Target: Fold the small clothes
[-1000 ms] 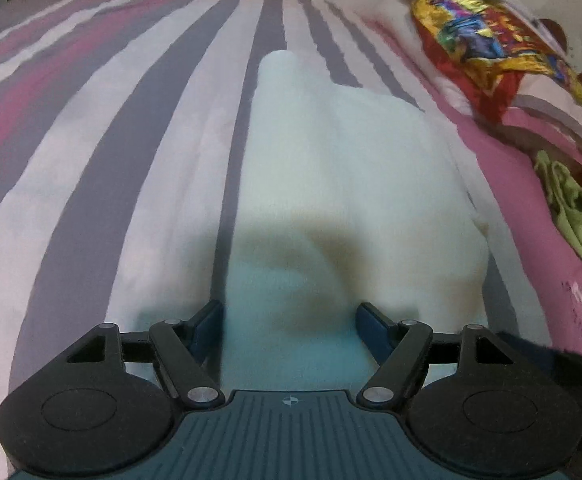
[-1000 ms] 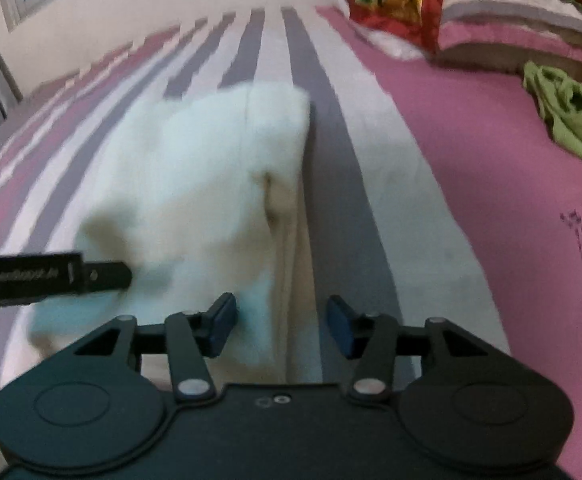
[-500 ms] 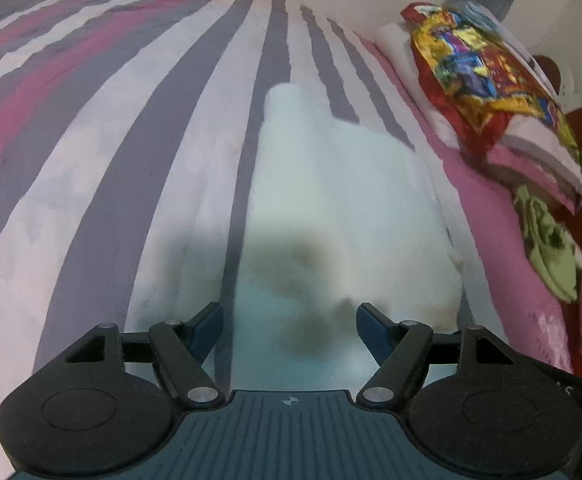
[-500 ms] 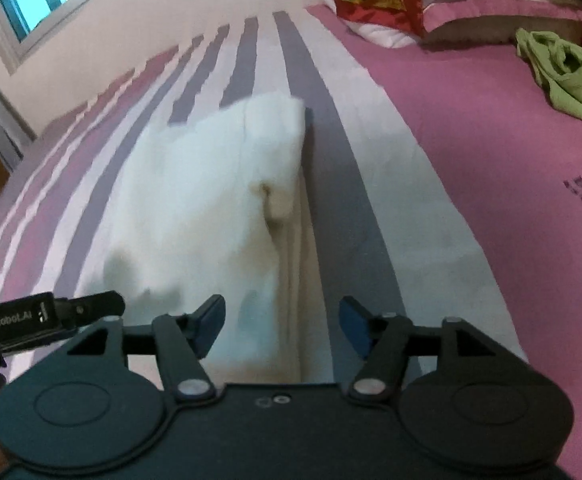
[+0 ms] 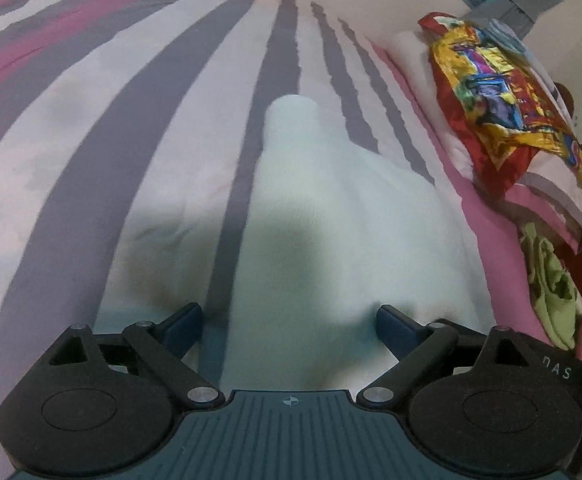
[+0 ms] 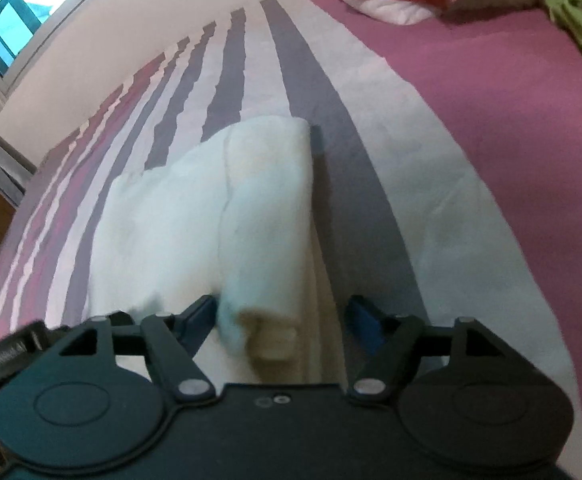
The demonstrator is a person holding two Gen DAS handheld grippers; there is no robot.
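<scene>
The white garment [image 5: 331, 232] lies partly folded on the striped bed [image 5: 91, 160]; both tongs, left [image 5: 289, 320] and right [image 6: 283, 316], are opening, gripping nothing; further folds likely remain.

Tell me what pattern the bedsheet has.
Grey, white and pink stripes on the bedsheet, clearest in the left wrist view.

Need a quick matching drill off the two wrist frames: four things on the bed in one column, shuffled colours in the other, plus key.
Things:
1. folded garment
2. crumpled garment near the pillows
3. wide plain band of the bedsheet
4. pads on the right gripper fingers

Colours:
A. blue
B. white
C. pink
D. green

Pairs: 1-B, 2-D, 3-C, 4-A
</scene>
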